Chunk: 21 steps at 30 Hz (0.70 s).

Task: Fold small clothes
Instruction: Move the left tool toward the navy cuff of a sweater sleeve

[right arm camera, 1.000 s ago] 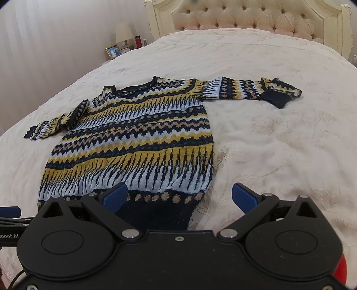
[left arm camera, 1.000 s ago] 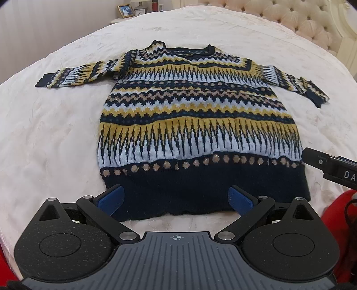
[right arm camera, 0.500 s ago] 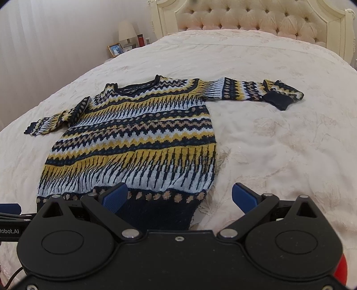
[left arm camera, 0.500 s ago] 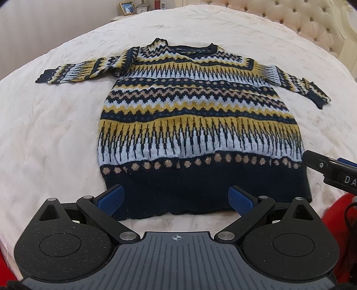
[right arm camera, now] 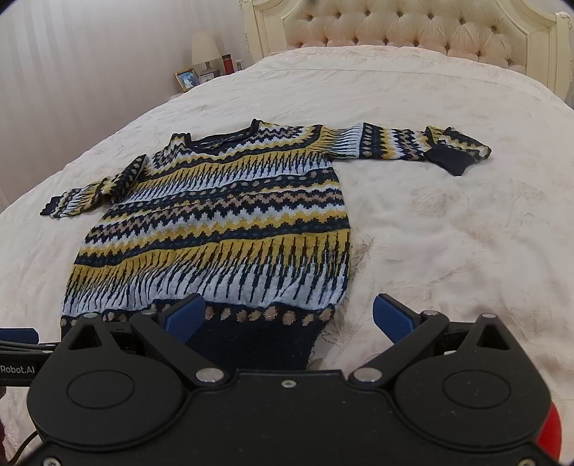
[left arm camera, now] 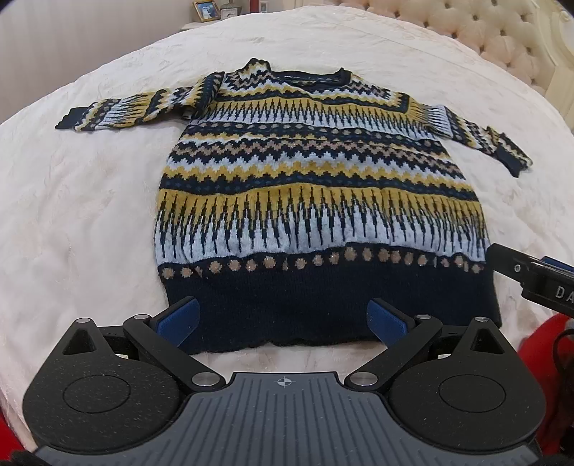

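From the left wrist camera, the patterned sweater (left arm camera: 315,200) lies flat and face up on the cream bedspread (left arm camera: 79,222), neck toward the headboard and both sleeves spread out to the sides. The left gripper (left arm camera: 283,319) sits low at the near edge of the sweater with its blue fingers (left arm camera: 179,319) spread wide over the dark hem band (left arm camera: 323,308), holding nothing. The tip of the right gripper (left arm camera: 531,276) pokes in at the right edge, just beside the hem's right corner. A picture frame (left arm camera: 206,10) stands on the nightstand past the far corner of the bed. From the right wrist camera, the sweater (right arm camera: 222,222) is seen to the left of centre, its right sleeve (right arm camera: 405,145) stretched across the bedspread (right arm camera: 448,233) with the dark cuff (right arm camera: 448,159) folded back on itself. The right gripper (right arm camera: 287,319) is also wide open and empty; its left finger (right arm camera: 184,317) is over the hem near the sweater's right corner, while the other finger is over bare bedspread. A tufted headboard (right arm camera: 401,28) rises at the far end, with a lamp (right arm camera: 205,46) and the picture frame (right arm camera: 186,79) to its left.
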Tool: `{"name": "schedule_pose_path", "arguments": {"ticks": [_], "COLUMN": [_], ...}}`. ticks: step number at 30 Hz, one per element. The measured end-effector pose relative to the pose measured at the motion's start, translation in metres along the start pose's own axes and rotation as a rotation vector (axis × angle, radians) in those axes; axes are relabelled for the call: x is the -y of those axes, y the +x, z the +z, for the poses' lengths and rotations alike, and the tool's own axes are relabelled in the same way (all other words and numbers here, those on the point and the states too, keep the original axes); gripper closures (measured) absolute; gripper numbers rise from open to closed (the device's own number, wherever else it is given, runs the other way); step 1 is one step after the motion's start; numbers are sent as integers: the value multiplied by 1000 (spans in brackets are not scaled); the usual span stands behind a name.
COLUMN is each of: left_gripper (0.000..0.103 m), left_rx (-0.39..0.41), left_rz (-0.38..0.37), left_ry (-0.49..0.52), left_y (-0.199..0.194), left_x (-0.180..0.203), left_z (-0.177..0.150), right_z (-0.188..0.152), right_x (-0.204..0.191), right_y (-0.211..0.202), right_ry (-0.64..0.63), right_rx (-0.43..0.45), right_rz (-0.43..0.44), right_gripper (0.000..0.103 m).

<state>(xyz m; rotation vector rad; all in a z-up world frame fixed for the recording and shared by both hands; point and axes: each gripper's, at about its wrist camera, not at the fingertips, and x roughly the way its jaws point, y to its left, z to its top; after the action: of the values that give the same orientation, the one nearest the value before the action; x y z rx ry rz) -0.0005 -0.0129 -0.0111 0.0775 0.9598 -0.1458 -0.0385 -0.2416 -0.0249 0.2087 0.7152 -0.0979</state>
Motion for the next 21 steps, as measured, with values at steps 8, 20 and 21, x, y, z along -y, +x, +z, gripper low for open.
{"name": "schedule_pose_path", "arguments": {"ticks": [8, 20, 21], "left_gripper": [2, 2, 2], "left_rx": [19, 107, 122], "left_rz": [-19, -91, -102], "left_ry": [-12, -69, -65], "left_y": [0, -5, -6], "left_x": [2, -14, -14], "left_z": [5, 27, 31], "right_z": [2, 7, 8], "right_x": [1, 10, 11], "right_y": [1, -5, -5], "right_ry": [2, 67, 74], "right_rx": [1, 48, 53], "right_rz": [5, 71, 81], "right_gripper": [3, 3, 3]}}
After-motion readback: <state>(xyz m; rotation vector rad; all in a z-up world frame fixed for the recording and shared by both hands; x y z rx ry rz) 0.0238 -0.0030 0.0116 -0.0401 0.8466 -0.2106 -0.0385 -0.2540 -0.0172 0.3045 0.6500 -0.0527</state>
